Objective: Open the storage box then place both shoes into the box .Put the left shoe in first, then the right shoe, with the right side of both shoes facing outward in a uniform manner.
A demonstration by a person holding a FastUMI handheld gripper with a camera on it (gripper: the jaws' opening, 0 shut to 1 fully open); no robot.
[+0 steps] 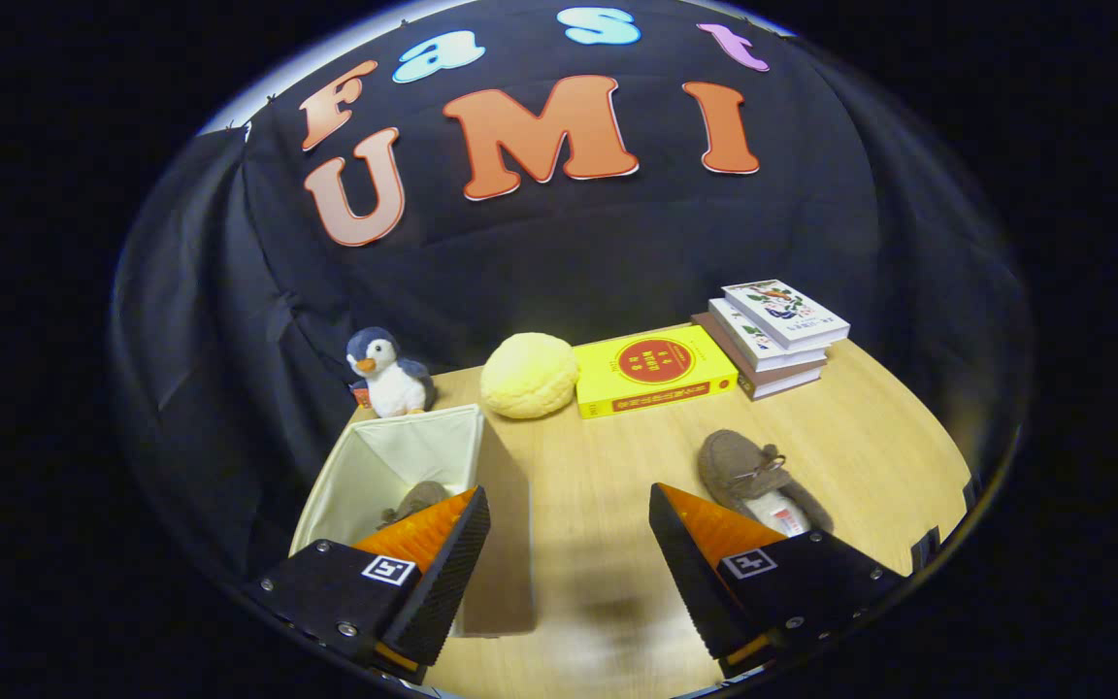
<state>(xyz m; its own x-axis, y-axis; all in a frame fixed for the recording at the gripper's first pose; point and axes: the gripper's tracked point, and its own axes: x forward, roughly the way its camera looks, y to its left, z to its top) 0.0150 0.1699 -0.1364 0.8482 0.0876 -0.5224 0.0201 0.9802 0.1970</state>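
1. The gripper (569,544) is spread wide with nothing between its fingers, only bare table (608,466). It hangs above the wood, the box under its left finger and the loose shoe just beyond its right finger.

2. The storage box (394,456) stands open beside the left finger, a fabric bin with a pale lining. One shoe (418,500) already lies inside it, half hidden by the finger; I judge it to be the left one, though too little shows to be sure.

3. The second shoe (748,476) lies on the table, a brown suede-like slipper with a small bow and a pale insole, well apart from the box.

4. Handling, as a judgement: it looks light and soft, so it will squash and sag if held by the toe. The heel collar or the side wall near the opening should give a firmer pinch.

5. The box walls look floppy; a nudge from the shoe could fold or shift them.

6. A toy penguin (389,374), a yellow ball (528,376) and some books (714,354) sit along the far edge, clear of the work.
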